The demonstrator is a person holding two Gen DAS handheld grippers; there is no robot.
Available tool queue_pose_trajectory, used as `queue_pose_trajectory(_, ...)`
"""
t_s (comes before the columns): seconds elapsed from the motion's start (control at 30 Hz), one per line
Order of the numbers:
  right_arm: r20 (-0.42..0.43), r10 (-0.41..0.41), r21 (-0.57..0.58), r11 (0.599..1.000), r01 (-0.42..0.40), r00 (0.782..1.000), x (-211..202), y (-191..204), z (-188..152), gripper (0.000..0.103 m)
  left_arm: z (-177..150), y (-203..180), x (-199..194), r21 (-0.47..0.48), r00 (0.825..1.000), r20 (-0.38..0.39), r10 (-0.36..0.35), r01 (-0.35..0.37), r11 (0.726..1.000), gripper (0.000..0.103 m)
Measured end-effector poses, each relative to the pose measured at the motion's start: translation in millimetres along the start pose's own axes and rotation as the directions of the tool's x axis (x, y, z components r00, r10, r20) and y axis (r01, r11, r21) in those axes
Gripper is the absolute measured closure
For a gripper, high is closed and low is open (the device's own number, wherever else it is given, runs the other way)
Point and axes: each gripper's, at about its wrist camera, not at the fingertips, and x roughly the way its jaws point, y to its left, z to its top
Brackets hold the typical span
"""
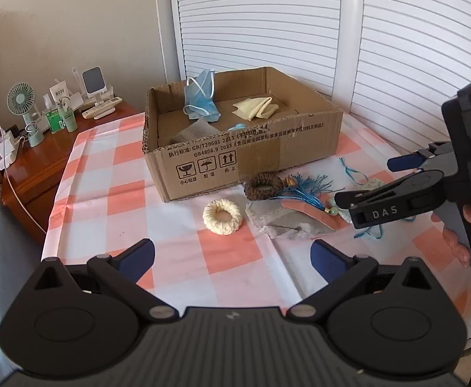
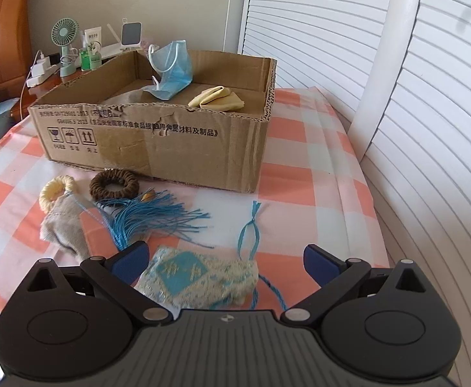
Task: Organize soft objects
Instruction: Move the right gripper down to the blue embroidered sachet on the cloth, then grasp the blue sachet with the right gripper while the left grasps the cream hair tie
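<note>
Checked pink cloth [image 1: 183,251], cardboard box [image 2: 177,148] already holding mask [image 2: 172,71] and yellow cloth [image 2: 219,98]. Right gripper [image 2: 224,262] low, jaws apart around embroidered pouch [image 2: 200,277], apparently for pickup. Left gripper [image 1: 232,259] open, idle.

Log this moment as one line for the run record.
left gripper: open, empty | right gripper: open over embroidered pouch | cardboard box: holds face mask, yellow cloth

home bedroom: wooden nightstand [image 1: 38,174] with desk fan [image 1: 21,100], louvered closet doors [image 1: 258,22], checkered bedsheet [image 1: 112,193].
</note>
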Motion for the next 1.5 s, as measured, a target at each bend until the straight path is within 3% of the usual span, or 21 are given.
queue_pose_trajectory(0.27,-0.030,-0.044,-0.002,0.999,0.044,0.999,6,-8,-15,0.000,1,-1,7,0.002,1.000,-0.019,0.000,0.000,1.000,0.001)
queue_pose_trajectory(0.7,-0.046,-0.029,0.041,0.999,0.031,0.999,-19,-19,-44,0.000,-1,-8,11,0.020,0.999,-0.027,-0.026,0.026,0.999,0.001)
queue_pose_trajectory(0.9,-0.023,0.018,-0.032,0.999,-0.019,1.000,-33,-15,-39,0.000,-2,-8,9,0.023,0.999,-0.024,-0.029,0.029,0.999,0.001)
queue_pose_trajectory(1.2,-0.062,0.006,-0.322,0.946,-0.026,0.998,-45,-8,-39,0.000,-2,-6,8,0.009,0.999,-0.021,-0.045,0.045,0.999,0.001)
queue_pose_trajectory(1.3,-0.066,-0.009,-0.323,0.946,-0.012,0.998,-34,-8,-40,0.000,-2,-7,10,0.016,0.999,-0.023,-0.046,0.046,0.999,0.001)
queue_pose_trajectory(1.5,-0.063,0.046,-0.237,0.970,-0.059,0.997,-10,-10,-23,0.000,-2,-8,13,0.017,0.999,-0.033,-0.039,0.039,0.999,0.001)
